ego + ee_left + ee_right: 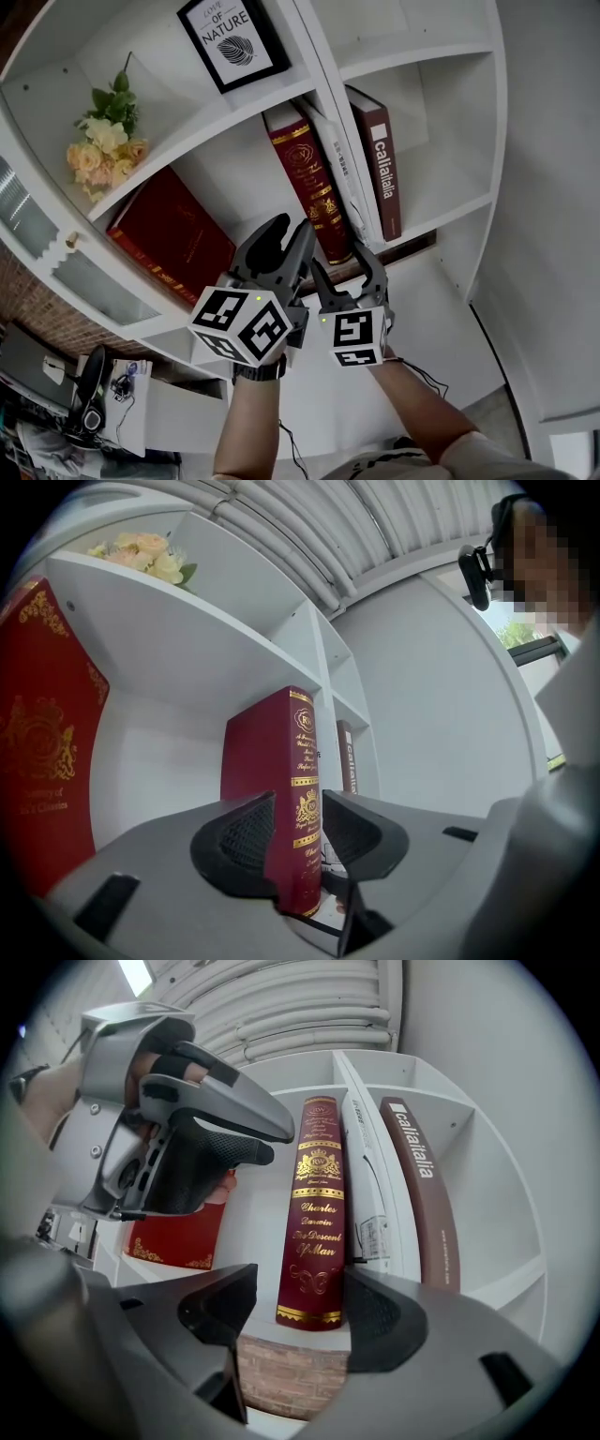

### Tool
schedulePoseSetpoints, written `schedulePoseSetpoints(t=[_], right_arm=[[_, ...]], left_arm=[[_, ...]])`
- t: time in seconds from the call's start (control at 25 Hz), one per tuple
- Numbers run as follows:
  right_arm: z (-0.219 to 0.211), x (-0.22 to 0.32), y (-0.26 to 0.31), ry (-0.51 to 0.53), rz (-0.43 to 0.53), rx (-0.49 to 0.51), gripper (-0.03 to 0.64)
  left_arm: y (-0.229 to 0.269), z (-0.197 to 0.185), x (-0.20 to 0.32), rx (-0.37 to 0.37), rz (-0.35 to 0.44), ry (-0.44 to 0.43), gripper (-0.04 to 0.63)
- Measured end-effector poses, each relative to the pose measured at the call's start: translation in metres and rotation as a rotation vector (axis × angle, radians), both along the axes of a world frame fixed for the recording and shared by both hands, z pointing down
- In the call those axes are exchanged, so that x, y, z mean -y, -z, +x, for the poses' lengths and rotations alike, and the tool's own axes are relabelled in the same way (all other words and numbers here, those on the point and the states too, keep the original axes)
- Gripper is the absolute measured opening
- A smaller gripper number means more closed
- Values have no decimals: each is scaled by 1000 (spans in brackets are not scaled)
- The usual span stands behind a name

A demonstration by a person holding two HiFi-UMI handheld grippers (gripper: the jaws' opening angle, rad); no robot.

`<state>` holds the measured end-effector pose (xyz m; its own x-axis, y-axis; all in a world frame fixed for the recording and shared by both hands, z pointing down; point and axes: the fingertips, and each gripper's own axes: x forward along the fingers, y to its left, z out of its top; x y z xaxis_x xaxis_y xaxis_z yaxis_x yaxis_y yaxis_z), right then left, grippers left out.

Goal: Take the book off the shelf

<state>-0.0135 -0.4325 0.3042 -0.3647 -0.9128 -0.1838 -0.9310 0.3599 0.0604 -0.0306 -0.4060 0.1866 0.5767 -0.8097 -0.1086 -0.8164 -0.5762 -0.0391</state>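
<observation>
The maroon book with gold lettering is standing upright on the white shelf, spine facing out. It's sitting just beside what looks like a slim white book, with a brown book on that one's far side. The left hand-held gripper is holding its jaws partly apart with the spine lining up between them; tbh I can't tell if the pads are actually touching the covers. The right hand-held gripper is hovering at the book's lower end, jaws spread wide, gripping nothing. Further left a big red book is leaning, and flowers and a framed print are sitting one shelf up.
</observation>
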Motion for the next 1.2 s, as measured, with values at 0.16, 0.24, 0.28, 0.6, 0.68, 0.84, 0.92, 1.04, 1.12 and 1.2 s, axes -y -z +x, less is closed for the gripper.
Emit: schedulePoseSetpoints(t=[0.16,0.24,0.28,0.6,0.68,0.84,0.92,1.04,1.12,1.2], right_arm=[[-6,0,-1,22,11,-26,272],[-13,-4,-2,46,21,-63,272],[-16,-5,-3,48,27,-81,272],[-13,8,1,-10,34,-114,272],[-13,10,-1,-23,37,-123,272],[-12,11,-2,-42,40,-150,252],[-12,10,-2,-32,38,-145,242],[-14,7,0,-28,53,-166,236],[-18,3,1,-35,75,-196,235],[-21,0,2,-43,94,-223,235]], left_arm=[[1,-1,6,-7,-23,-34,173],[4,-3,8,-4,-21,-32,187],[6,-4,9,1,-20,-26,195],[25,-1,23,32,-16,34,304],[31,5,26,33,-6,32,314],[39,13,37,45,11,48,316],[40,14,41,45,12,46,316],[43,10,44,53,18,57,315],[44,2,45,58,29,95,316],[45,-5,45,60,37,133,316]])
